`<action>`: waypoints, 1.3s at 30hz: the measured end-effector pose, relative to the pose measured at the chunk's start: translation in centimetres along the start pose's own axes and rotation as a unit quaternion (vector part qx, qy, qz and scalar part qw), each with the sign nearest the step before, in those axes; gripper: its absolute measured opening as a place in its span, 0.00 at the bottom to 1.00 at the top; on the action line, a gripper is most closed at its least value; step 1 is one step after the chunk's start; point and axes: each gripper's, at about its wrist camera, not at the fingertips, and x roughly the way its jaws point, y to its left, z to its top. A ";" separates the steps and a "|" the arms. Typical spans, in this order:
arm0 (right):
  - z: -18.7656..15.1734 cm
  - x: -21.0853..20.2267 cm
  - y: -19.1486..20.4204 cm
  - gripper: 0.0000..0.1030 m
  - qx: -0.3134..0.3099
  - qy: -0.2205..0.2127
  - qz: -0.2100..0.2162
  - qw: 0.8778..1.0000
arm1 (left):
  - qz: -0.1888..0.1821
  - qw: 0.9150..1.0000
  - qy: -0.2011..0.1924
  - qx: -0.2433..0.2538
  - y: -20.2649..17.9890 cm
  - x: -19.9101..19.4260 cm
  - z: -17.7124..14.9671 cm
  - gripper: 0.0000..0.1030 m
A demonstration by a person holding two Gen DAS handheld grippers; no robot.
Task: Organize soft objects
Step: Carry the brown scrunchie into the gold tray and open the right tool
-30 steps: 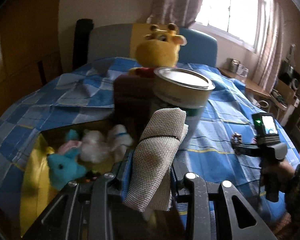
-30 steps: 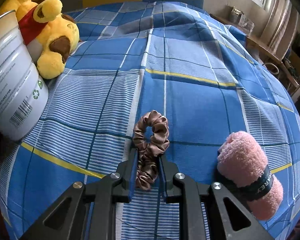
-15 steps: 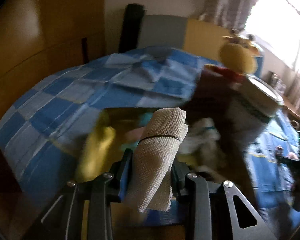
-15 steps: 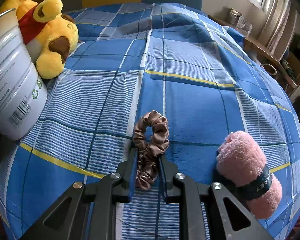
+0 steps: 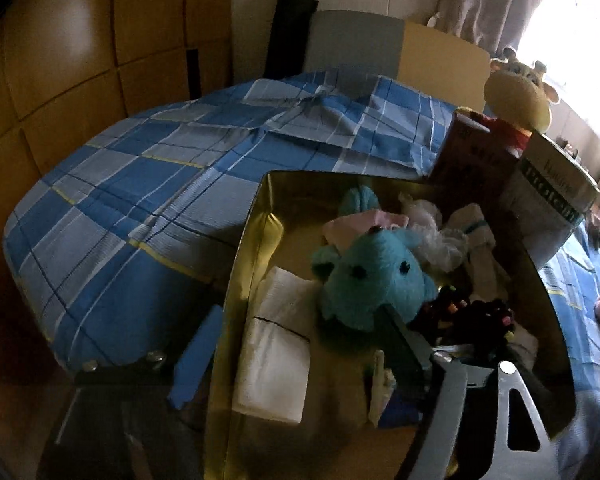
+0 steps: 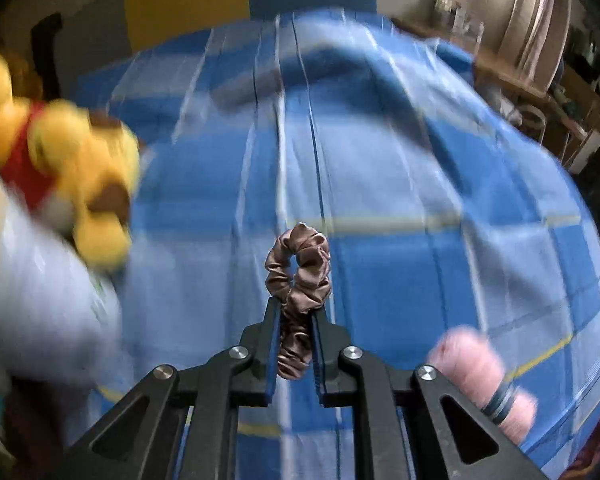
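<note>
- The right tongs (image 6: 294, 344) were clamped on the brown scrunchie (image 6: 298, 276), its loop standing out past the tips, clear of the bed (image 6: 400, 184).
- The left tongs (image 5: 300, 364) were opening, nothing pinched; the beige cloth roll (image 5: 274, 344) lay loose between the pads, long axis along them, inside the gold box (image 5: 240, 280).
- That box lay to the left of the right tongs, beyond the white tin (image 6: 40, 280); the scrunchie likely had to travel that way.
- The pink towel roll (image 6: 484, 376) lay on the bed at near right, nearer the right tongs.

Yellow box (image 5: 240, 264) crowded: teal plush (image 5: 374, 280), white soft toys (image 5: 456, 236), dark clutter (image 5: 480, 316) fill centre and right. Rolled beige cloth (image 5: 276, 344) lies along left wall. Bare floor strip only at near end. Tin (image 5: 548, 204) and brown carton (image 5: 472, 160) block box's far right corner; yellow plush (image 5: 518, 96) behind them. Checked bedspread (image 6: 400, 168) wide open ahead of right gripper; pink towel roll (image 6: 480, 376) sits at near right.
</note>
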 end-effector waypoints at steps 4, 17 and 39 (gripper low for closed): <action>6.6 -4.1 3.9 0.12 -0.013 -0.053 -0.005 0.998 | -0.014 1.000 -0.010 -0.007 0.5 -0.9 0.4 0.82; 14.5 -16.6 25.8 0.12 -0.180 -0.201 0.127 0.954 | -0.021 0.999 -0.035 -0.030 1.9 -2.7 1.0 0.91; -14.9 -2.7 31.0 0.35 -0.273 0.087 0.264 0.921 | -0.012 0.998 -0.055 -0.039 1.4 -4.9 0.6 0.98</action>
